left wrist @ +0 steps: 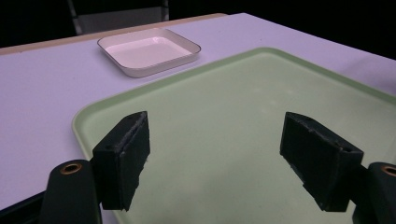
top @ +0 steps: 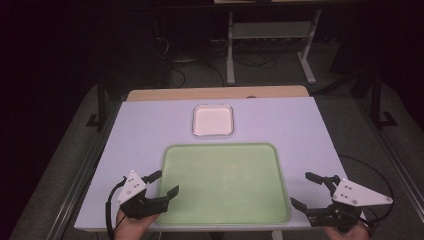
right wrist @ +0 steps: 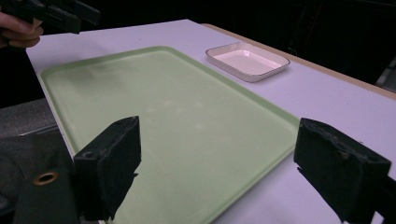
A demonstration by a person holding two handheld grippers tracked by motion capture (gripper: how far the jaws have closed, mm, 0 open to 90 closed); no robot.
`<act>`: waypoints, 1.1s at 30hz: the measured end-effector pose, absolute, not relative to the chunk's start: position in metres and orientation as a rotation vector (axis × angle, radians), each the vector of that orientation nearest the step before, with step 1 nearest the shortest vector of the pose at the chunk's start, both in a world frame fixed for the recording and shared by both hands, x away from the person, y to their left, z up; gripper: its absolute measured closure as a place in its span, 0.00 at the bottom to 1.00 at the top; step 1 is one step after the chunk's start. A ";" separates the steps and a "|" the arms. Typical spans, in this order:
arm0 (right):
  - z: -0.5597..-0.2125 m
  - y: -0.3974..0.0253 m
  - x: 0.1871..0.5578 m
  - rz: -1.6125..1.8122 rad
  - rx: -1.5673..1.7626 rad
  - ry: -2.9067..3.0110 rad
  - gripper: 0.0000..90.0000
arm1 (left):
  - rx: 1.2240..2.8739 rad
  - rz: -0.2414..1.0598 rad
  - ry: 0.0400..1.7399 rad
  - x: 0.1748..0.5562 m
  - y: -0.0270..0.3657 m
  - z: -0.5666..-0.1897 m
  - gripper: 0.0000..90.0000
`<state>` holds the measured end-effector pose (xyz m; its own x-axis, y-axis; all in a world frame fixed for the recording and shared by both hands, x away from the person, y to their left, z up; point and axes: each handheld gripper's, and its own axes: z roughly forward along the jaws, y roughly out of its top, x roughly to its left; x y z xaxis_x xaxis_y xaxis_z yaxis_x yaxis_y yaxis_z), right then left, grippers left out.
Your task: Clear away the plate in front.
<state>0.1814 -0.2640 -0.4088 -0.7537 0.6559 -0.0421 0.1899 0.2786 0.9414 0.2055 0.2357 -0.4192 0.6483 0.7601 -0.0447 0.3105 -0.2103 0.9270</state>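
1. Counter (top: 150,125): white top carrying everything shown.
2. Green tray (top: 225,182): empty, at the near edge between both tongs; a one-sided lift would probably tilt it.
3. White dish (top: 213,120): just beyond the tray, apart; a shoved tray could strike it.
4. Left tongs (top: 161,183), right tongs (top: 306,190): both spread wide, holding nothing; a shallow rim bite may slip.
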 end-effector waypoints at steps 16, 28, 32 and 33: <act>-0.409 -0.264 0.180 1.479 0.761 2.129 0.15 | 1.821 0.503 0.848 0.206 0.231 -0.423 0.26; -0.408 -0.265 0.179 1.481 0.763 2.119 0.16 | 1.820 0.485 0.839 0.211 0.227 -0.420 0.26; -0.408 -0.266 0.178 1.479 0.765 2.111 0.16 | 1.829 0.474 0.836 0.215 0.225 -0.417 0.26; -0.408 -0.268 0.178 1.479 0.772 2.107 0.16 | 1.829 0.473 0.836 0.216 0.224 -0.416 0.26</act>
<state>0.1785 -0.2677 -0.4079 -0.7419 0.6691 -0.0439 0.1860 0.2682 0.9452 0.2160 0.2238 -0.4160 0.6812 0.7299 -0.0571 0.3269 -0.2336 0.9157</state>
